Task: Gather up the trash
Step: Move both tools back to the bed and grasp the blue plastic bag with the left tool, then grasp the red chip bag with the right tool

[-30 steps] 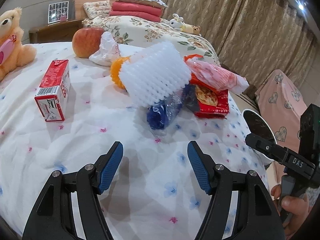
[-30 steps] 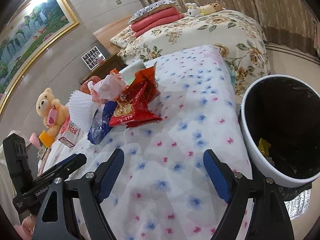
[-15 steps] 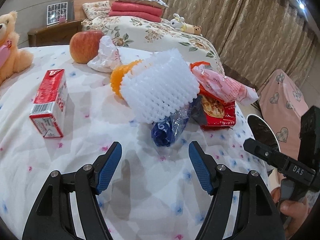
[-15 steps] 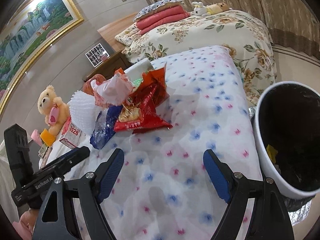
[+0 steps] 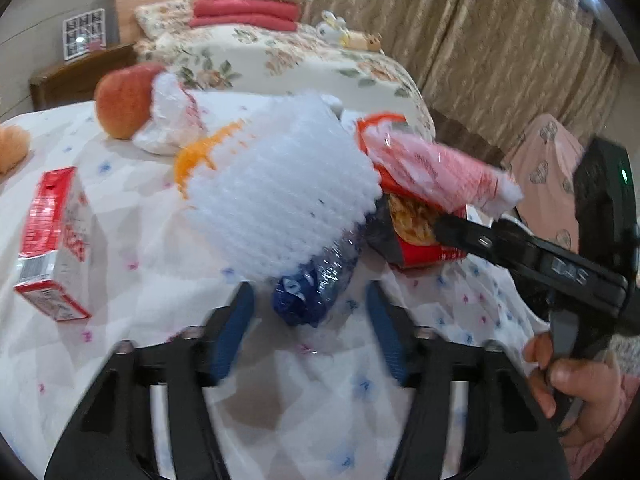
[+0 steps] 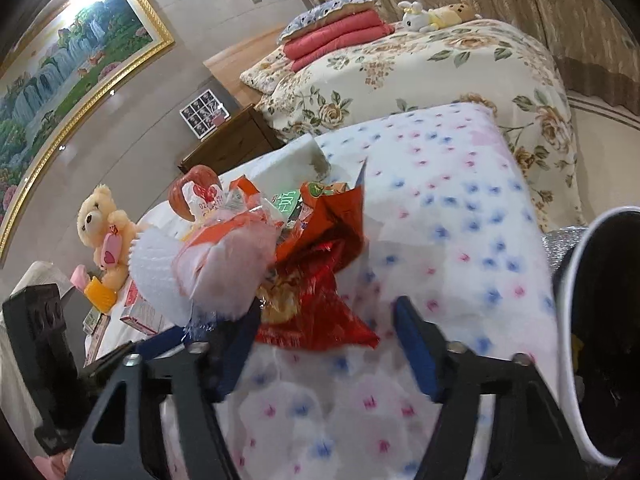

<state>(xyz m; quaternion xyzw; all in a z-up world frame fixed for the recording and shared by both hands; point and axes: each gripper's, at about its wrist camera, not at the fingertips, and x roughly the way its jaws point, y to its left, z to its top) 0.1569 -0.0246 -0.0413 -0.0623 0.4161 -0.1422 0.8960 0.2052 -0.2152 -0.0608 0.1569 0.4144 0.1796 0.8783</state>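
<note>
both tongs (image 5: pixel 310 326) (image 6: pixel 326 350) closing, wrappers (image 5: pixel 308 292) (image 6: pixel 316 320) between.

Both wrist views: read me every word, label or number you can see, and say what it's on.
"DAS": right gripper body, faint; its jaws have just been closing, red packet between them.
"02": white bag, red print, rest blurred.
Carton, pink wrapper, green pack: print too blurred to read.
</note>
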